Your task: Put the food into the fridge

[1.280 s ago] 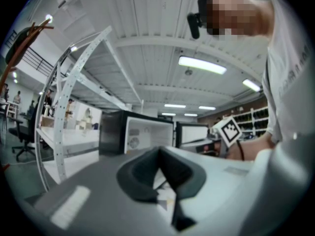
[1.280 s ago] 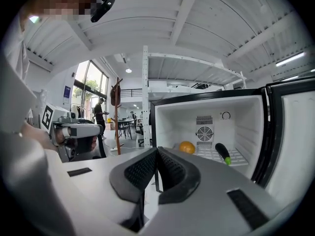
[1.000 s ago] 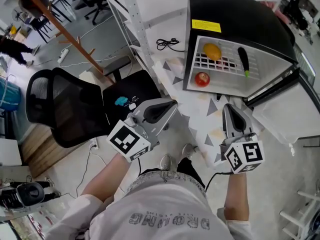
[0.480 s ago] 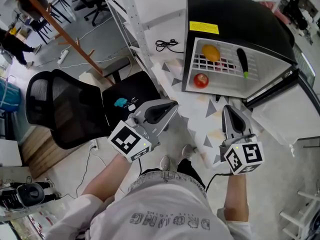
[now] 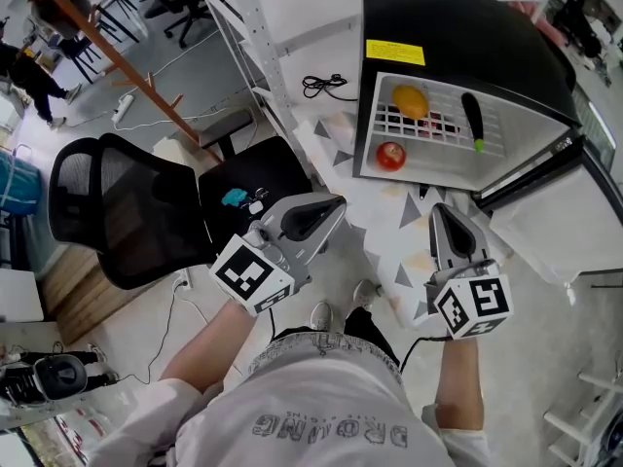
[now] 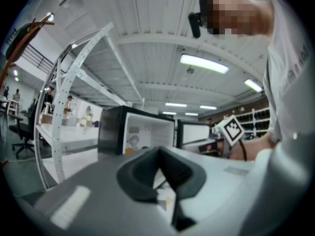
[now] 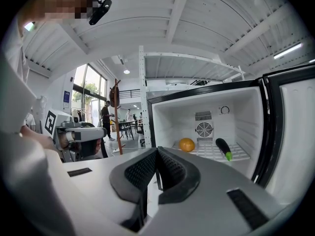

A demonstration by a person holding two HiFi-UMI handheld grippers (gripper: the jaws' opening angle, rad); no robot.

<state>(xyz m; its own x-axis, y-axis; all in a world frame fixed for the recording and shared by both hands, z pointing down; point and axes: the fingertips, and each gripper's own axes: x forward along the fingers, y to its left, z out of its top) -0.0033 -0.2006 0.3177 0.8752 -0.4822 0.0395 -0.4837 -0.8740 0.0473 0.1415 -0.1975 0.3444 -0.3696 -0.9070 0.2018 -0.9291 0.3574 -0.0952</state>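
Nothing has shifted since a moment ago: left tool (image 5: pixel 329 207) and right tool (image 5: pixel 444 212) are both clenched, empty. At twelve o'clock, orange (image 5: pixel 412 100), eggplant (image 5: pixel 473 120) and apple (image 5: pixel 391 155) already sit in the open fridge (image 5: pixel 448 17); apparently only closing remains.

Black fridge (image 5: pixel 458 17), red apple (image 5: pixel 391 155), orange fruit (image 5: pixel 411 101)
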